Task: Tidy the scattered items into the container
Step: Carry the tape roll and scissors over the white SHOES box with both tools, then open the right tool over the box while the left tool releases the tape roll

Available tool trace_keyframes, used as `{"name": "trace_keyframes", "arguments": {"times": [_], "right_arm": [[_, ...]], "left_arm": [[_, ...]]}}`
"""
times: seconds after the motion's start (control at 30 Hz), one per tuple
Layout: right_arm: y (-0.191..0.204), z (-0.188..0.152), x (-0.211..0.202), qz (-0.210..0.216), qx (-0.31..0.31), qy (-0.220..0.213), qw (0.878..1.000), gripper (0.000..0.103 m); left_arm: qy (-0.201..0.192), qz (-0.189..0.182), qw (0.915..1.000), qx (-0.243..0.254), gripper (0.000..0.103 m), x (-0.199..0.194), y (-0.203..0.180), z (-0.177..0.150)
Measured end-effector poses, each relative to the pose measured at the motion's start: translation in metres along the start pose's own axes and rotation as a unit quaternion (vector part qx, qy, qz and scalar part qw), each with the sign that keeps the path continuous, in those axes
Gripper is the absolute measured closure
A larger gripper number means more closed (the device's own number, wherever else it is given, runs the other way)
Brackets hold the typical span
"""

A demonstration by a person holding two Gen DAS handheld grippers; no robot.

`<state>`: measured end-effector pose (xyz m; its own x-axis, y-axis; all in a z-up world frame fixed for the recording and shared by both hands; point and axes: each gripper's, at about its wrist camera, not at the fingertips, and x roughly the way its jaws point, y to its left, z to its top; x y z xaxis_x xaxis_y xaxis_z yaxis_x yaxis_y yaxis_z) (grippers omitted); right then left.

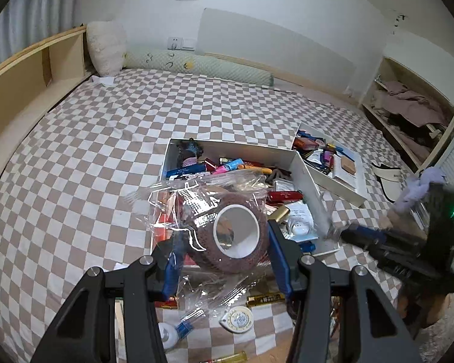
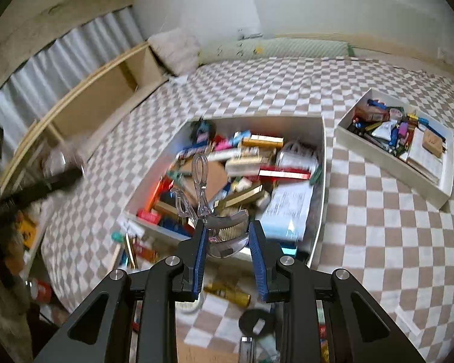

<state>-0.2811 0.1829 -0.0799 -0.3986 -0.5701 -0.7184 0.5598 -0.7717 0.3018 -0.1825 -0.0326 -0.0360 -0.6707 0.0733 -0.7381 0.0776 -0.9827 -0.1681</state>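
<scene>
My left gripper [image 1: 227,245] is shut on a brown bandage roll [image 1: 245,242] in a crinkled clear wrapper, held over the near end of the big white box [image 1: 299,166]. That box is full of tubes, packets and small cartons. In the right wrist view my right gripper [image 2: 227,230] is shut on a silver eyelash curler [image 2: 227,227]; its clear handles point toward the same box [image 2: 324,157], just past the near wall. The right gripper [image 1: 345,234] also shows blurred at the box's right side. Loose items lie on the checked sheet in front: a gold tube [image 2: 227,295] and a black round piece [image 2: 257,322].
A second shallow white box [image 2: 439,163] of small items lies to the right of the big one. A white visor [image 1: 387,178] lies beyond it. A wooden shelf [image 1: 30,72] runs along the bed's left, pillows [image 1: 106,45] at the head, an open wardrobe [image 1: 408,112] at right.
</scene>
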Motion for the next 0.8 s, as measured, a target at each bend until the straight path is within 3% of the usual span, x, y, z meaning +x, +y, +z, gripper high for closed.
{"name": "trace_keyframes", "arguments": {"times": [0.27, 0.8], "right_arm": [[-0.015, 0.041, 0.032, -0.01, 0.03, -0.018, 0.999, 0.074], [-0.044, 0.086, 0.106, -0.01, 0.085, 0.004, 0.996, 0.074]], "left_arm": [[0.023, -0.002, 0.9997, 0.0, 0.052, 0.046, 0.004, 0.009], [0.072, 0.004, 0.9966, 0.041, 0.052, 0.124, -0.02, 0.011]]}}
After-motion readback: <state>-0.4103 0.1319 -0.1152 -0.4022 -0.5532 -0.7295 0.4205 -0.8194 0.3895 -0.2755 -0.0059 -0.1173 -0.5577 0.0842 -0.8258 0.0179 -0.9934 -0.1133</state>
